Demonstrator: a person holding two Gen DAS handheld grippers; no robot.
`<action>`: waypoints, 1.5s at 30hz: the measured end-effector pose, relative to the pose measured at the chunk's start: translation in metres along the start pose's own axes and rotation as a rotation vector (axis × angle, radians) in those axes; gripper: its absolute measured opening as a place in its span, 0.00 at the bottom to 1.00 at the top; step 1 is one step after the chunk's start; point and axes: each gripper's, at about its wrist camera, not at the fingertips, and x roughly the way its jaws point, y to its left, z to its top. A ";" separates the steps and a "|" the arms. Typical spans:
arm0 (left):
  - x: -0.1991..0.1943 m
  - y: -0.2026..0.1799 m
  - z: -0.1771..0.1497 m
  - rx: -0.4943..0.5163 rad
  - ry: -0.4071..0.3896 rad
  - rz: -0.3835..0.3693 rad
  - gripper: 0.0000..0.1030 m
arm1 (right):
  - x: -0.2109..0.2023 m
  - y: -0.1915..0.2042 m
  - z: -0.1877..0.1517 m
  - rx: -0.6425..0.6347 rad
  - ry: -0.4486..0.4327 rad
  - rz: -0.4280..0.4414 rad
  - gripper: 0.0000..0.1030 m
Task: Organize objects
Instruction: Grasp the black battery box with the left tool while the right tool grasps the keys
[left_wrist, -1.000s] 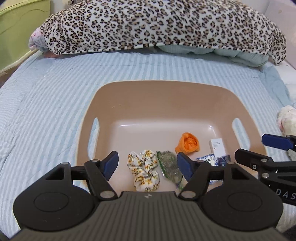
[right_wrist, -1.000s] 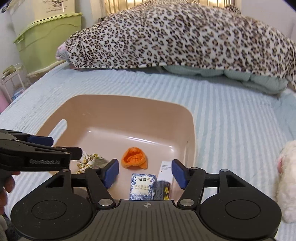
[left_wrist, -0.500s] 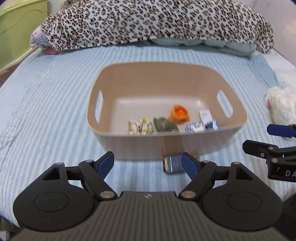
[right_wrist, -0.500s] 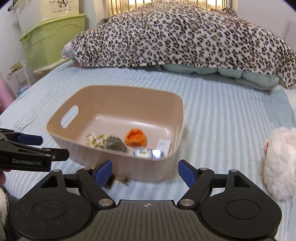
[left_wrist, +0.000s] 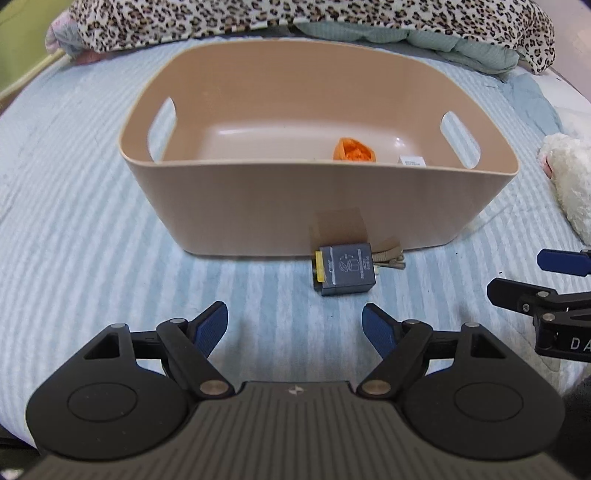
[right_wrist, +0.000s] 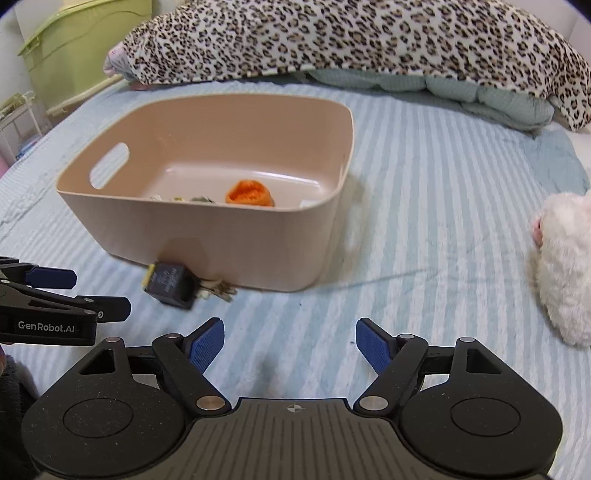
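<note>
A beige plastic basket (left_wrist: 258, 206) (right_wrist: 229, 236) stands on the striped bed. Inside it I see an orange knitted piece (left_wrist: 354, 150) (right_wrist: 251, 194) and a small white box (left_wrist: 412, 161); other small items peek over the rim in the right wrist view. A small dark grey box (left_wrist: 345, 269) (right_wrist: 170, 283) with a beige hair clip (left_wrist: 388, 258) beside it lies on the bed against the basket's near wall. My left gripper (left_wrist: 295, 328) is open and empty, just short of the grey box. My right gripper (right_wrist: 290, 343) is open and empty, to the right of that box.
A white plush toy (right_wrist: 565, 266) (left_wrist: 569, 173) lies on the bed to the right. A leopard-print blanket (right_wrist: 351, 37) is heaped at the far side. A green storage bin (right_wrist: 81, 48) stands beyond the bed's left edge.
Both grippers have drawn back from above the basket and dropped low near the bed. The grey box and clip in front of the basket have come into view.
</note>
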 end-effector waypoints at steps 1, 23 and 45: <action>0.003 0.000 0.000 -0.006 0.007 -0.006 0.78 | 0.003 -0.001 -0.001 0.004 0.005 -0.002 0.78; 0.039 0.003 0.014 -0.100 0.003 -0.033 0.78 | 0.051 -0.010 -0.003 0.028 0.081 0.003 0.78; 0.045 0.046 0.014 -0.162 0.029 -0.108 0.80 | 0.092 0.041 0.012 0.035 0.042 0.113 0.76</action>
